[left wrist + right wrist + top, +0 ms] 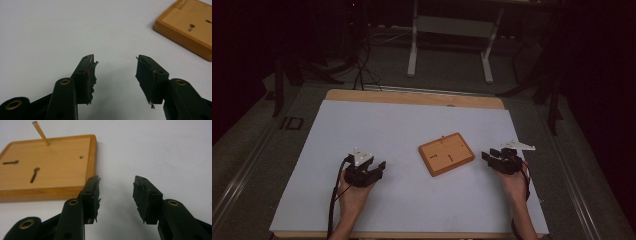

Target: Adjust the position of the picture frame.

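Your left gripper (379, 168) low over tabletop (362, 130), fingers (87, 75) spread, empty. Your right gripper (490, 154) just beside wooden board (446, 153), fingers (93, 192) spread, pinching nothing.

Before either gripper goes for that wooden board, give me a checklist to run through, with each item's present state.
1. Left gripper open, nothing between the jaws: ok.
2. Right gripper open, nothing between the jaws: ok.
3. Wooden board lies flat on the white table cover, between the two grippers: ok.
4. Both grippers apart from the board: ok.
5. Thin stick stands tilted in the board; firmly seated: cannot tell.
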Tool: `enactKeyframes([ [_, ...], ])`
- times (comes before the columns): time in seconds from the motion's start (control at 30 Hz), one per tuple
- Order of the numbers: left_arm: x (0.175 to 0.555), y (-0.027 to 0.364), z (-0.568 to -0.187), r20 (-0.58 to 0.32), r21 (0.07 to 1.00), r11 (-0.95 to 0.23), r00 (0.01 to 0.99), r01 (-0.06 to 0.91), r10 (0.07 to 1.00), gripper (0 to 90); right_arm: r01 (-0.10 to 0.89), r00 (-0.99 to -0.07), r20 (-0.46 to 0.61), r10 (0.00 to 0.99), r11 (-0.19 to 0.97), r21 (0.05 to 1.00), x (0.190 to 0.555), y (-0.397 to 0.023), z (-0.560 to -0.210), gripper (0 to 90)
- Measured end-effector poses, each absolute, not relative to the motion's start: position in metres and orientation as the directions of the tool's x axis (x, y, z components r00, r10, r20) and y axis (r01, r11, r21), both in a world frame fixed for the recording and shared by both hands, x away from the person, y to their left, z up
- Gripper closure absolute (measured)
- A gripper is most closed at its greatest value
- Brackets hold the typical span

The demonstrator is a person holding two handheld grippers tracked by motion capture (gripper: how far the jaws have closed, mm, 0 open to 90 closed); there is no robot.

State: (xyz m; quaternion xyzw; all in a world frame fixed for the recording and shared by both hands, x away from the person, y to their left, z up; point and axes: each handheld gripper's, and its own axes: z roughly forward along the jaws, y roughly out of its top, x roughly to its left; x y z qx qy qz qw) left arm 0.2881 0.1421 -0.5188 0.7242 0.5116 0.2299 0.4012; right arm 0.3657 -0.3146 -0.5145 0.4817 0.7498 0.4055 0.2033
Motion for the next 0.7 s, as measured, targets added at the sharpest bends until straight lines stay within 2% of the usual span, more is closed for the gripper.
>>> enactKeyframes([
  [0.27,0.290,0.112,-0.523,-0.080,0.810,-0.194,0.432,0.553,0.898,55.7,0.547,-0.481,0.090,0.872,0.218,0.808,0.372,-0.306,-0.513,65.2],
  [0.43,0.296,0.099,-0.527,-0.110,0.803,-0.190,0.453,0.566,0.885,69.3,0.551,-0.494,0.091,0.865,0.230,0.802,0.378,-0.300,-0.517,77.1],
  [0.7,0.306,0.079,-0.531,-0.142,0.795,-0.183,0.470,0.579,0.871,89.4,0.552,-0.492,0.079,0.867,0.240,0.799,0.385,-0.296,-0.521,88.2],
])
